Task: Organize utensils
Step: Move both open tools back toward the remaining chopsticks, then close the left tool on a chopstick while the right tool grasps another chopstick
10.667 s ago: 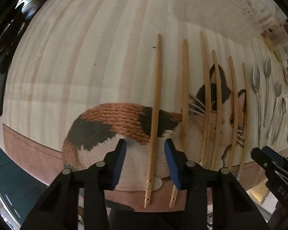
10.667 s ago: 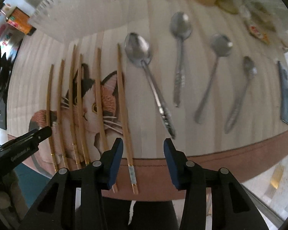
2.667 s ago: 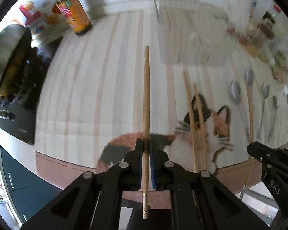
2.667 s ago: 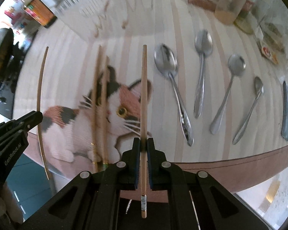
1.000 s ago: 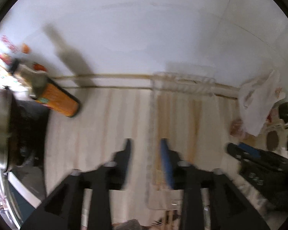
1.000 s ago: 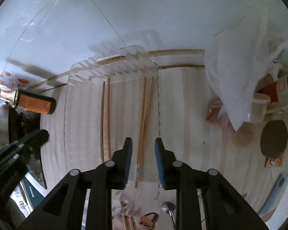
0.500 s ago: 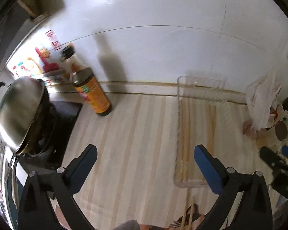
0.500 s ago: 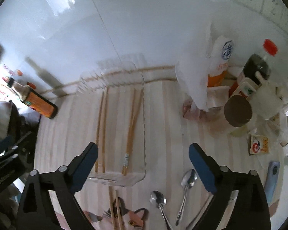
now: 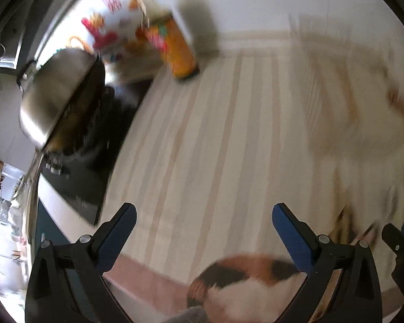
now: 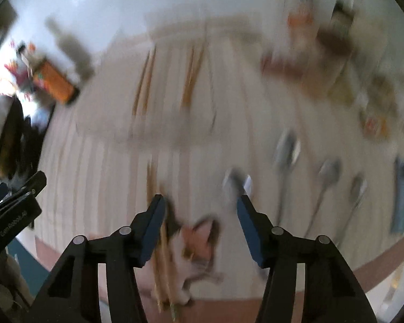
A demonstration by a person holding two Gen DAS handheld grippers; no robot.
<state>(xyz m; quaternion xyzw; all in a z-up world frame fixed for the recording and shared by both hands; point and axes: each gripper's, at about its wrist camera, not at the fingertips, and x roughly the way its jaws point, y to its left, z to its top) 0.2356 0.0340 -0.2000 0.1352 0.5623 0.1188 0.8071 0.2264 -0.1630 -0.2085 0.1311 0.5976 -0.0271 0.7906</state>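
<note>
Both views are smeared by motion. My left gripper (image 9: 204, 219) stands wide open over the bare striped mat (image 9: 215, 140), holding nothing. My right gripper (image 10: 200, 210) is open with its jaws closing and nothing between them. It hangs over the cat print (image 10: 199, 239). Two wooden chopsticks (image 10: 159, 245) lie on the mat just under its left finger. Several more chopsticks (image 10: 145, 86) lie in the clear tray (image 10: 172, 132) at the back. Several metal spoons (image 10: 328, 175) lie to the right on the mat. Each gripper shows at the edge of the other's view.
A steel pot (image 9: 59, 99) sits on a black hob (image 9: 86, 172) at the left. An orange bottle (image 9: 179, 51) stands by the back wall. Jars and packets (image 10: 334, 37) crowd the back right. A blue flat object (image 10: 401, 196) lies at the mat's right edge.
Both grippers have drawn back from the tray toward the mat's front edge; the cat print and spoons are back in view. The right jaws have narrowed since half a second ago.
</note>
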